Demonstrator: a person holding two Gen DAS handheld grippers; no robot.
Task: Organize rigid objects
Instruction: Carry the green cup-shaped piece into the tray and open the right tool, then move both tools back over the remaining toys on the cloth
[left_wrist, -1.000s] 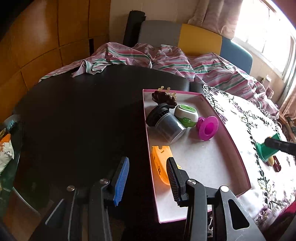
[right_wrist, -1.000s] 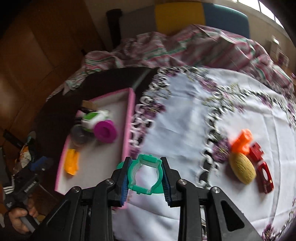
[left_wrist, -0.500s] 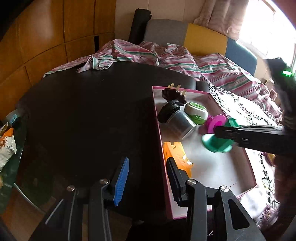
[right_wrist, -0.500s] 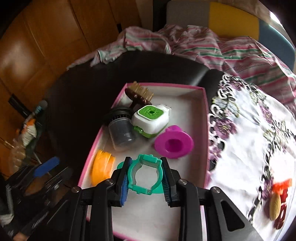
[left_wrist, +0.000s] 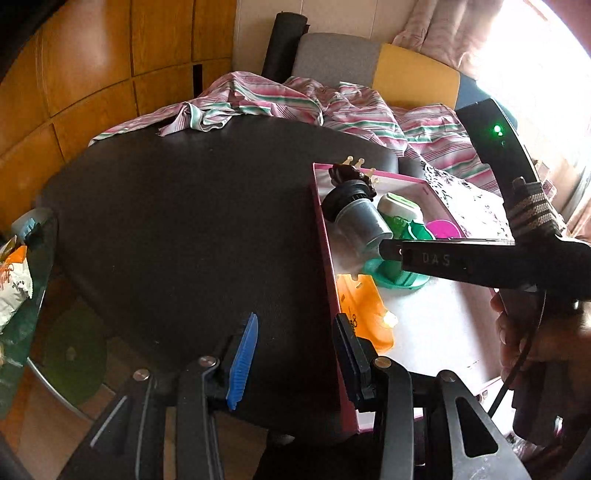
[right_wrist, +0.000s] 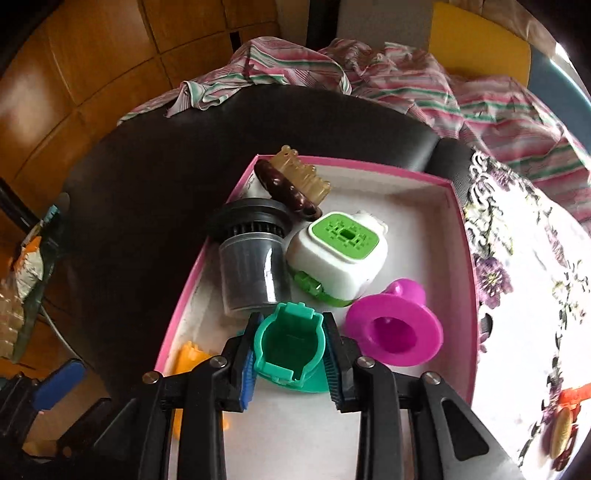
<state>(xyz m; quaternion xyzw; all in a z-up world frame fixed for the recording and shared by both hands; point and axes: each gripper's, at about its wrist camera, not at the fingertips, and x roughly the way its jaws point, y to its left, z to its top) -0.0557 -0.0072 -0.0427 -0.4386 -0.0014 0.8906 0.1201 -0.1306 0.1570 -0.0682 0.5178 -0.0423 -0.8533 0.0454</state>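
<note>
My right gripper (right_wrist: 290, 360) is shut on a teal plastic holder (right_wrist: 290, 349) and holds it low inside the pink-rimmed box (right_wrist: 463, 236), with its base on or just above the box floor. In the box lie a grey cylinder (right_wrist: 251, 273), a white and green cube (right_wrist: 338, 254), a magenta funnel (right_wrist: 395, 328), a brown comb (right_wrist: 291, 184) and an orange piece (right_wrist: 190, 356). My left gripper (left_wrist: 295, 354) is open and empty over the dark table (left_wrist: 184, 229), beside the box's left wall (left_wrist: 327, 266). The right gripper also shows in the left wrist view (left_wrist: 391, 251), over the teal holder (left_wrist: 395, 275).
A striped cloth (right_wrist: 369, 70) lies at the table's far edge. A flowered tablecloth (right_wrist: 517, 266) lies right of the box, with an orange piece (right_wrist: 574, 398) and a tan oval object (right_wrist: 561, 435) on it. A glass side table with snack bags (left_wrist: 14, 280) stands at the left.
My right gripper carried the teal holder from the flowered cloth over into the box and lowered it next to the grey cylinder. My left gripper stayed open and shifted slightly.
</note>
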